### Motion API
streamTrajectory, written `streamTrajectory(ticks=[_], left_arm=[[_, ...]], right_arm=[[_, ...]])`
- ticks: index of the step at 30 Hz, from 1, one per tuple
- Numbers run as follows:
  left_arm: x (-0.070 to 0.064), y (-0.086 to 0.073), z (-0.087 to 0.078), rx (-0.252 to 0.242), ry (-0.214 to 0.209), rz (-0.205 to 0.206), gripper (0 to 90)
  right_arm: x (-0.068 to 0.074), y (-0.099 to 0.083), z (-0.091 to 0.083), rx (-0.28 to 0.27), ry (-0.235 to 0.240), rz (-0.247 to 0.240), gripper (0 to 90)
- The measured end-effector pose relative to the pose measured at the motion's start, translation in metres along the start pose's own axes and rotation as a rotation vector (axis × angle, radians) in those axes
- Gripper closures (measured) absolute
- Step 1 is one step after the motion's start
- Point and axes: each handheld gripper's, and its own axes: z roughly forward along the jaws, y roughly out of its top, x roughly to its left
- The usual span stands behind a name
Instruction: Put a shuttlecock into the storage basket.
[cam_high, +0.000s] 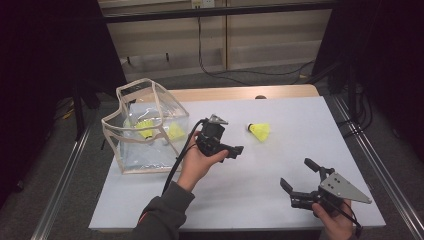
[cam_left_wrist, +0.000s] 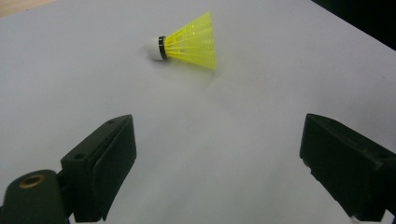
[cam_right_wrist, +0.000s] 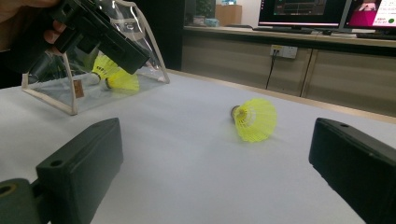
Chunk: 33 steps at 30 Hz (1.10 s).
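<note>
The yellow shuttlecock (cam_high: 260, 131) lies on its side on the white table (cam_high: 280, 165), right of the centre of the high view. In the same view, the left gripper (cam_high: 235, 150) is just to the left of it and a little lower, with its jaws turned toward it. The right gripper (cam_high: 297, 175) is in the lower right and stands farther away, so the left one is the nearer.

In the left gripper view the shuttlecock (cam_left_wrist: 189, 43) is in the upper middle of the frame, ahead of the jaws and not yet between them. Its long axis runs almost across the frame: the white cork end points to the left, the open skirt to the right. The jaws are spread wide and hold nothing. I judge that a straight advance would bring the jaws to both ends of it, unless the hand turns.

The right gripper's jaws are also wide apart and empty; in its view the shuttlecock (cam_right_wrist: 254, 119) is in the middle, with the skirt toward the camera.

The skirt is a thin plastic net in cone shape, surely light and easy to crush; the cork is small, round and has a dark band. The clear bag (cam_high: 145, 132), soft plastic with beige edging, stands at the left and already holds two yellow shuttlecocks (cam_high: 146, 129).
</note>
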Motion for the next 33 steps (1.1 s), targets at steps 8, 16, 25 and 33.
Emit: streamTrajectory(ticks=[8, 16, 25, 33], left_arm=[[0.001, 0.0, 0.002, -0.007, 0.007, 0.003, 10.9], [0.001, 0.001, 0.007, -0.009, 0.005, 0.006, 10.9], [0.001, 0.003, 0.016, -0.015, 0.014, 0.005, 10.9], [0.003, 0.003, 0.029, -0.01, 0.025, 0.006, 10.9]], right_arm=[[0.0, 0.0, 0.0, 0.001, -0.001, 0.002, 2.8], [0.0, 0.0, 0.0, 0.0, -0.003, 0.002, 2.8], [-0.001, 0.0, 0.0, 0.002, -0.002, 0.0, 2.8], [-0.001, 0.0, 0.0, 0.004, 0.001, -0.002, 2.8]])
